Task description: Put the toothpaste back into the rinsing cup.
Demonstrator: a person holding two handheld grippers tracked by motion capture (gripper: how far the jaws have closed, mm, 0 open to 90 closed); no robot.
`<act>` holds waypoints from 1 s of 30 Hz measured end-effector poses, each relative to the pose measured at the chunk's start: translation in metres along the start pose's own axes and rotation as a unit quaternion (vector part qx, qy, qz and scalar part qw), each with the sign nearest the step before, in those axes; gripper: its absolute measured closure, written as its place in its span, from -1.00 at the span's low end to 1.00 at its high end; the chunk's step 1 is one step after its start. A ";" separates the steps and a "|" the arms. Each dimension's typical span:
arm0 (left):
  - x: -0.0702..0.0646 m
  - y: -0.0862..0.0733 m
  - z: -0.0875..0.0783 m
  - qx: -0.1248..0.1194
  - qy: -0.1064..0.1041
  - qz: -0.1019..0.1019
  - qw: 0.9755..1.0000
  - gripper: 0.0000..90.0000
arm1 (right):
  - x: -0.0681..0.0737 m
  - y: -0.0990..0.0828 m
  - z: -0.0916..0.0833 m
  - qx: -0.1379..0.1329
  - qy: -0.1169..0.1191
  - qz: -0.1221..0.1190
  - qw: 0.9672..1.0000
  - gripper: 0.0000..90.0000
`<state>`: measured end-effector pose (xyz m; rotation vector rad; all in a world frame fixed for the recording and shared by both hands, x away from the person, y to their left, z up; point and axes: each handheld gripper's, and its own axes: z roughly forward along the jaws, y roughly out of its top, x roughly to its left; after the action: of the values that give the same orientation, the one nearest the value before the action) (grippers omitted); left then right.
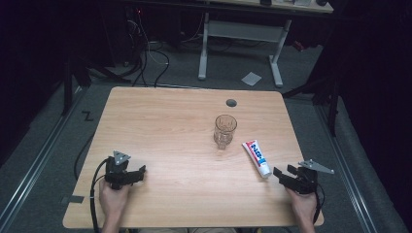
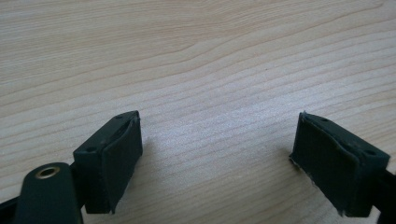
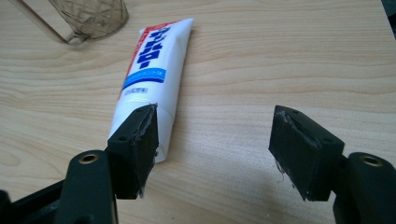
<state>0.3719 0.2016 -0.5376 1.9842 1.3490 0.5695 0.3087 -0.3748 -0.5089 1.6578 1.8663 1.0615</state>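
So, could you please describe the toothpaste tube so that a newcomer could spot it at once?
On the wooden table, look right of the clear glass cup. The toothpaste tube lies flat just ahead of the open right gripper: white, with red and blue print.

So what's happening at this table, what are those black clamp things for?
A person holds a hand-held gripper in each hand at a wooden table. The right hand-held gripper is open, its jaws close to the cap end of a toothpaste tube lying flat beside a clear glass. Nothing is gripped yet. The left hand-held gripper is open over bare wood.
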 end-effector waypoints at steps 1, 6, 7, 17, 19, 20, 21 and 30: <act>0.000 0.000 0.000 0.000 0.000 0.000 1.000 -0.64 | 0.000 0.000 0.000 0.000 0.000 0.000 1.000 -0.27; 0.000 0.000 0.000 0.000 0.000 0.000 1.000 -0.64 | 0.003 -0.005 -0.011 -0.011 0.008 0.001 1.000 -0.23; 0.000 0.000 0.000 0.000 0.000 0.000 1.000 -0.64 | 0.004 -0.005 -0.012 -0.012 0.009 -0.002 1.000 -0.22; 0.000 0.000 0.000 0.000 0.000 0.000 1.000 -0.64 | 0.029 -0.001 -0.023 -0.019 0.015 -0.051 0.998 -0.13; 0.000 0.000 0.000 0.000 0.000 0.000 1.000 -0.64 | 0.037 0.004 -0.020 -0.017 0.024 -0.063 0.998 -0.12; 0.000 0.000 0.000 0.000 0.000 0.000 1.000 -0.64 | 0.037 0.004 -0.020 -0.017 0.024 -0.063 0.998 -0.12; 0.000 0.000 0.000 0.000 0.000 0.000 1.000 -0.64 | 0.041 0.007 -0.018 -0.015 0.030 -0.068 0.997 -0.12; 0.000 0.000 0.000 0.000 -0.001 0.000 1.000 -0.64 | 0.058 0.025 -0.008 -0.012 0.043 -0.087 0.995 -0.09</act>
<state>0.3719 0.2017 -0.5375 1.9847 1.3487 0.5677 0.3075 -0.3209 -0.4753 1.4263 2.0037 1.0910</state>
